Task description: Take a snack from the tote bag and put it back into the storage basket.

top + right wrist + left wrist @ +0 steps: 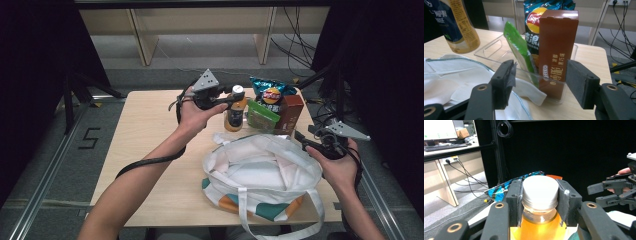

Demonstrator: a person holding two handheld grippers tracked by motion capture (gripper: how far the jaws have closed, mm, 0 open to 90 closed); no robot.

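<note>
Left gripper view: left hand-held gripper [539, 202] pinches juice bottle [539, 220] at its neck; keep it upright, carry toward near tote bag [260, 172]; right hand-held gripper [539, 82] spread, empty.

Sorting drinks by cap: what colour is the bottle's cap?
White; the bottle's cap shows best in the left gripper view.

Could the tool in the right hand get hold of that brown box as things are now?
Probably yes. The right tool is open with nothing between its jaws, and the brown box stands upright straight ahead in the clear tray. The tray's low front wall and the green packet leaning alongside might crowd the grip.
</note>
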